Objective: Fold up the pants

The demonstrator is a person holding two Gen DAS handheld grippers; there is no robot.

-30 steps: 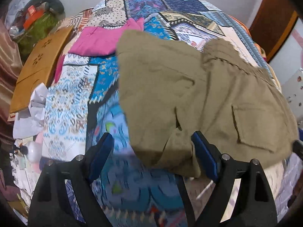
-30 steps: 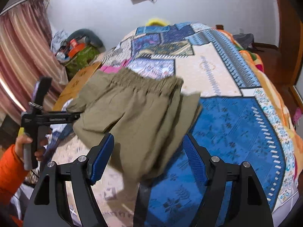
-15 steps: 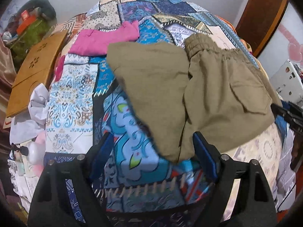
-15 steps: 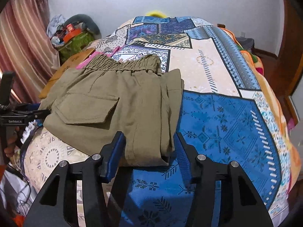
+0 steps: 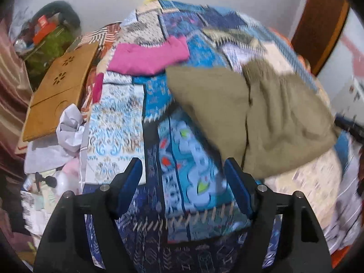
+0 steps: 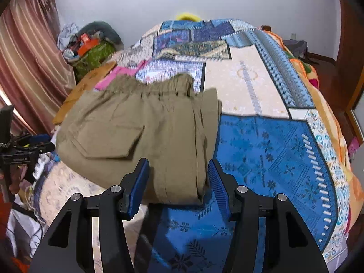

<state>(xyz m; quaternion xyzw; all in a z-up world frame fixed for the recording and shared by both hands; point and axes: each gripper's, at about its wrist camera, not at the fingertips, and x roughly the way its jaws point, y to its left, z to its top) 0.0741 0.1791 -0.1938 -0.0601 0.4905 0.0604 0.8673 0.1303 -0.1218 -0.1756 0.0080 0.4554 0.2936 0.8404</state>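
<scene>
Olive-khaki pants (image 6: 141, 134) lie folded on the patterned bedspread (image 6: 273, 150), elastic waistband at the far side, a flap pocket facing up. In the left wrist view the pants (image 5: 261, 118) lie to the right. My left gripper (image 5: 183, 182) is open and empty, over bare bedspread just left of the pants' near corner. My right gripper (image 6: 178, 184) is open, its blue pads either side of the pants' near folded edge without pinching it. The left gripper also shows at the left edge of the right wrist view (image 6: 25, 145).
A folded pink garment (image 5: 147, 56) lies on the bed beyond the pants. A wooden lap tray (image 5: 56, 91) and crumpled white paper (image 5: 70, 122) sit at the bed's left edge. A green bag with clutter (image 6: 91, 52) and curtains (image 6: 29, 56) stand left.
The pants were swung down and laid flat, folded. Both grippers have let go and drawn back; the left one has moved left, off the cloth.
</scene>
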